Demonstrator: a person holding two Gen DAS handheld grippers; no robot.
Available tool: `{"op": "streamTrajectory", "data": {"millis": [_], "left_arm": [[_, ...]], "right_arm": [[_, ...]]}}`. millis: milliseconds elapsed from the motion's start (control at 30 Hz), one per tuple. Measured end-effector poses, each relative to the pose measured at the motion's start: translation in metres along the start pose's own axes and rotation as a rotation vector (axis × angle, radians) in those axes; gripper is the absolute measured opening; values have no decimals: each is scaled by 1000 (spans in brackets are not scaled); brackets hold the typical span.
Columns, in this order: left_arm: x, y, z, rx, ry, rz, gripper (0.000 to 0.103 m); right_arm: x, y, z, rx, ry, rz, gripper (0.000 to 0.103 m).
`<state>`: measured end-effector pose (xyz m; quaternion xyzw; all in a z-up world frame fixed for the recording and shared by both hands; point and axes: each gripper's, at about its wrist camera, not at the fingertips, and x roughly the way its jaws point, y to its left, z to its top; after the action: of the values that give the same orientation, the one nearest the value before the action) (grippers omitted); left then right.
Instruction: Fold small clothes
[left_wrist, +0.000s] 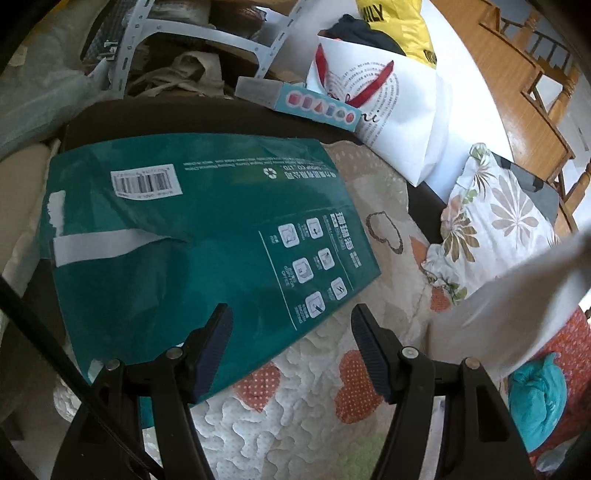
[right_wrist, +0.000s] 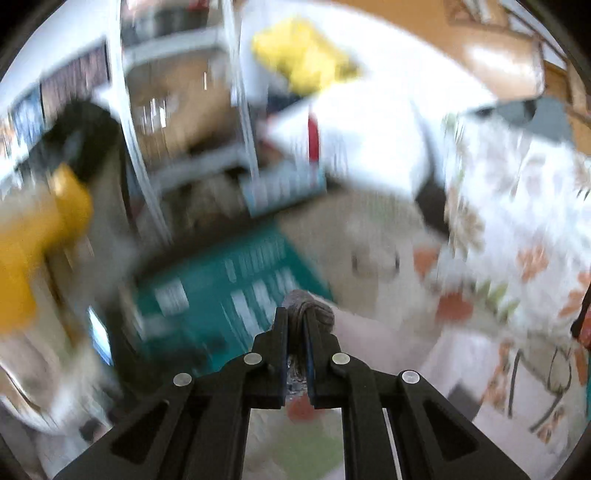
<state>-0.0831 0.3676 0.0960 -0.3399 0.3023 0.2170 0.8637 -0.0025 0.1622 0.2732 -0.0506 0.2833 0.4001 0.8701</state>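
My left gripper (left_wrist: 291, 317) stands open above the near corner of a flattened teal cardboard box (left_wrist: 192, 236), with nothing between its fingers. A pale white garment (left_wrist: 517, 306) stretches in a blur across the right of the left wrist view, off the quilted bedspread (left_wrist: 295, 406). In the blurred right wrist view my right gripper (right_wrist: 294, 317) is shut on a bunched greyish edge of that garment (right_wrist: 314, 306). The rest of the cloth trails down to the right. The teal box (right_wrist: 221, 280) lies below and beyond it.
A floral pillow (left_wrist: 495, 221) lies at the right. A white paper bag (left_wrist: 388, 110), a small blue box (left_wrist: 314, 103), a yellow bag (left_wrist: 399, 26) and a metal shelf rack (left_wrist: 207, 33) crowd the far edge. A teal cloth bundle (left_wrist: 535, 398) sits near right.
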Motion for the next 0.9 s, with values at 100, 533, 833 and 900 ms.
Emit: {"op": "streamTrajectory", "data": {"millis": [100, 533, 833, 900], "left_arm": [[3, -7, -3, 29, 9, -3, 65], [16, -58, -30, 188, 63, -20, 66], [39, -125, -79, 376, 165, -50, 66], [42, -137, -89, 409, 182, -54, 66]], "right_arm": [[-29, -17, 22, 59, -59, -9, 8], [-99, -261, -150, 467, 153, -469, 8], [-128, -383, -275, 725, 279, -694, 12], [-138, -389, -285, 737, 275, -772, 14]]}}
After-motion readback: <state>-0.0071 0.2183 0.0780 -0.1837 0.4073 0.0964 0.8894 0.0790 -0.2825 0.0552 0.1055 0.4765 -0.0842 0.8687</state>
